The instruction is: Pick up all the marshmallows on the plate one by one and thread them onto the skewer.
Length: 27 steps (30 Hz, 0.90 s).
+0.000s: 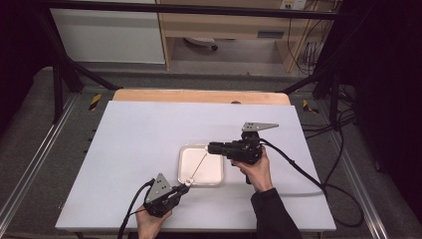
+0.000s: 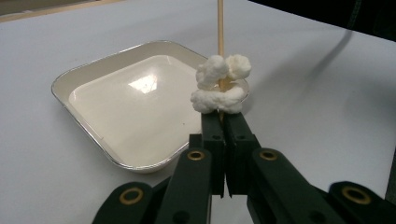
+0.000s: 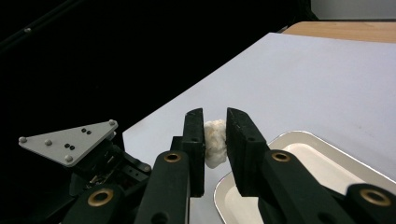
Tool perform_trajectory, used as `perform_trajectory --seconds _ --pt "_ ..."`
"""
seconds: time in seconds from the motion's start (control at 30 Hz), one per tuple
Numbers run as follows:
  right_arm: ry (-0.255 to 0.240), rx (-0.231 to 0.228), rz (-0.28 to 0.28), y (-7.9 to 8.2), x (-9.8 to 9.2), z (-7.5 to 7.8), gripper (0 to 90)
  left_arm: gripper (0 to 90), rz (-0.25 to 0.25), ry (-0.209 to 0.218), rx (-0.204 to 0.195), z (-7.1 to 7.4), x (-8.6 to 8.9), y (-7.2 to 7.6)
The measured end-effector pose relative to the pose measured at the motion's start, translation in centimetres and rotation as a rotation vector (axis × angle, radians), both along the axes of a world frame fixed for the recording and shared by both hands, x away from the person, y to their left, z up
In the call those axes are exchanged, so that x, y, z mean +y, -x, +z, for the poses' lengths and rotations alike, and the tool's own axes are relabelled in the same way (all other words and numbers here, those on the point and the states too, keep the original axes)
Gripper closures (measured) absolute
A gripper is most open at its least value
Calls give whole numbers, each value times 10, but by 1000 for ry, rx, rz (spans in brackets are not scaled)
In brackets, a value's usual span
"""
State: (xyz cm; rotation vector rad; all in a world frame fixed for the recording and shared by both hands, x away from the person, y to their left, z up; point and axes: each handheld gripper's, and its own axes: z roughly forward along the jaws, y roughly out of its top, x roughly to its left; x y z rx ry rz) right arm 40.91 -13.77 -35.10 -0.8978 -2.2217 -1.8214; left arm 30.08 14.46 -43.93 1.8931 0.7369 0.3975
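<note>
High view: on the white table [image 1: 149,149] a shallow white tray [image 1: 215,178] sits just right of centre. The left gripper [image 1: 185,188], at the tray's 7 o'clock corner, has its jaws pressed together on the lower end of a thin wooden skewer [image 1: 199,167], which slants up toward 1 o'clock across the tray. The right gripper [image 1: 211,147] sits at the tray's 1 o'clock corner, by the skewer's upper end.

Left gripper view: the left gripper [image 2: 224,119] pinches the skewer [image 2: 220,28] just below a cluster of white puffed pieces [image 2: 219,86], likely marshmallow or popcorn, threaded on the stick. They ride right above the jaw tips, over the tray's [image 2: 74,79] near corner, at 3 o'clock of the tray's basin.

Right gripper view: the right gripper [image 3: 215,135] pinches one white puffed piece [image 3: 215,142] between its pads; the jaws stand a little apart around it. The tray's rim [image 3: 299,136] lies at 4 o'clock, the left gripper's grey plate [image 3: 70,140] at 8 o'clock.

The step looks like pulling pieces off the stick into the tray. To do it well, keep the left pinch firm and steady, squeeze the soft piece only lightly, move it along the skewer's own line, and release it low over the basin.
</note>
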Motion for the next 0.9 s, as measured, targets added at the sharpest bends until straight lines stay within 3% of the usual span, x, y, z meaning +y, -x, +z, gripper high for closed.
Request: perform_trajectory --seconds 0.33,0.9 --pt "6 33 31 1 5 -5 785 882 0 -19 3 -1 -1 0" --pt "-7 38 68 8 14 -15 828 885 17 -49 20 -2 -7 0"
